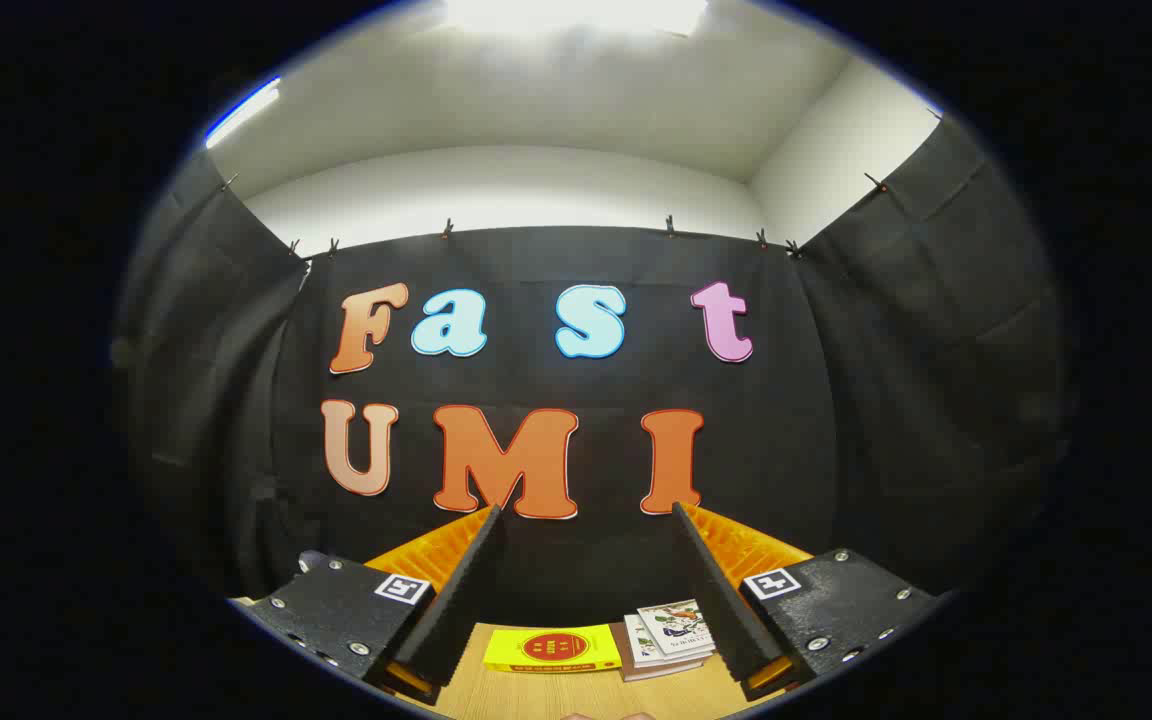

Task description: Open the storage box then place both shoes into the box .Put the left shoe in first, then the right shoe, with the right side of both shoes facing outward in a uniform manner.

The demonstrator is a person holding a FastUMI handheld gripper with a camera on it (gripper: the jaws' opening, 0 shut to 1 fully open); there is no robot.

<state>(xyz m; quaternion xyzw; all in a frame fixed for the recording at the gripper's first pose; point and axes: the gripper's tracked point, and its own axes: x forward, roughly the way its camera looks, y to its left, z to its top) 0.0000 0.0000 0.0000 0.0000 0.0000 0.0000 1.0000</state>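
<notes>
My gripper is held high and level, looking at the booth's black cloth wall. Its two fingers stand wide apart, open, with nothing between them. Low between the fingers lies a strip of wooden table. On it rest a yellow book and a small stack of white books at the foot of the wall.
Black cloth walls close the booth ahead and on both sides. Above them are a white wall and ceiling with a bright lamp. The books lie close under the fingers on the table's far part.
</notes>
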